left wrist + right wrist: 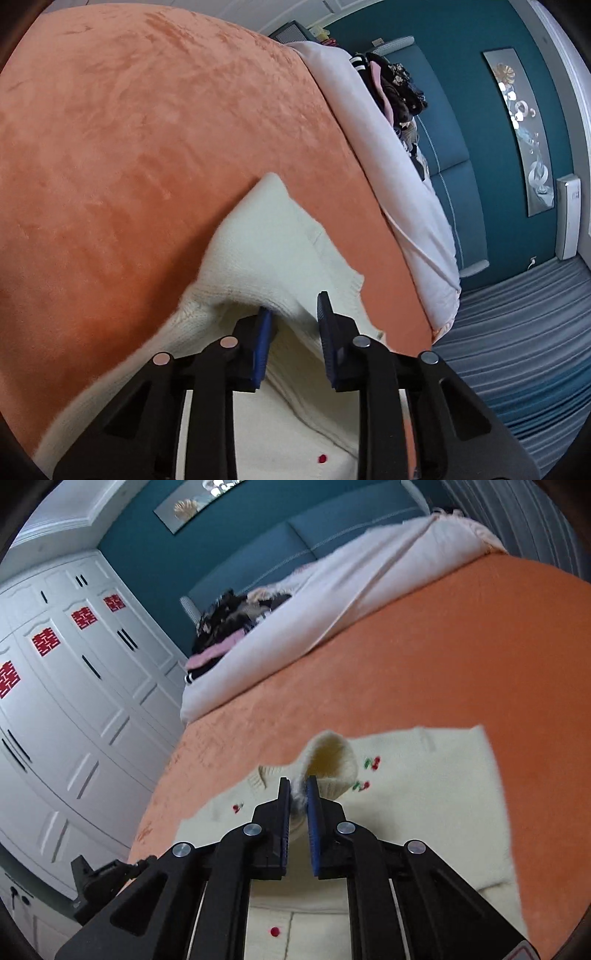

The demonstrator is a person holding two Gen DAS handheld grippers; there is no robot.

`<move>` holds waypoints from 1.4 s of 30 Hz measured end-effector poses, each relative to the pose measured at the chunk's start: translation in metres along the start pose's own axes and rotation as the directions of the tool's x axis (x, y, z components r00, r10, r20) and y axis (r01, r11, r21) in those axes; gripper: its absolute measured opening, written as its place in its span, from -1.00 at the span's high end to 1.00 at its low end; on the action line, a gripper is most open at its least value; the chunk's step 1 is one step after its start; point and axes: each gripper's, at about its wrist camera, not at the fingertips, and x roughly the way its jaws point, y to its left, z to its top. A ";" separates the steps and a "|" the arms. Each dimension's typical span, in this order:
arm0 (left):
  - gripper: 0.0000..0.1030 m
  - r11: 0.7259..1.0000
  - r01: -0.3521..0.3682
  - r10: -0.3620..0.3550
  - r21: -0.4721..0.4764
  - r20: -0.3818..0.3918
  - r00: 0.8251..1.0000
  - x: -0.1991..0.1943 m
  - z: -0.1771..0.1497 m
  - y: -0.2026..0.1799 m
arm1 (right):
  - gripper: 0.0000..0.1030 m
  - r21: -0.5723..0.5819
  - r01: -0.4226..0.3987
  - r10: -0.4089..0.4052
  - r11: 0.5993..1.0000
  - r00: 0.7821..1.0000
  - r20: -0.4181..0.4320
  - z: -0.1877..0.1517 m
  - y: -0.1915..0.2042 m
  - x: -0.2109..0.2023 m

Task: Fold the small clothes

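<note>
While my right tool (298,788) pinches the ribbed cuff of the cream cardigan (424,794), lifting that sleeve over the garment's front, my left tool (293,314) sits with its jaws partly apart around a raised fold of the same knit; I cannot tell whether it grips. The cardigan lies spread near the bed's (461,657) near edge on the orange cover. I judge a sleeve fold is in hand: next, lay the cuff flat across the chest. Farther off, a pale duvet (332,602) and a clothes pile (236,616) wait by the headboard.
</note>
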 end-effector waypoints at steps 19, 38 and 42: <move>0.71 0.978 0.024 -0.040 0.208 0.072 0.997 0.017 -0.044 0.039 | 0.62 -0.137 -0.099 0.060 0.986 0.963 -0.263 -0.055 0.073 0.091; 0.71 0.969 0.049 -0.077 0.243 0.106 0.991 0.018 -0.055 0.044 | 0.82 0.074 0.209 -0.193 0.975 0.964 -0.185 -0.014 -0.084 0.073; 0.71 0.975 0.045 -0.066 0.218 0.089 0.994 0.017 -0.051 0.042 | -0.20 0.158 0.182 -0.154 0.971 0.972 -0.178 -0.026 -0.108 0.035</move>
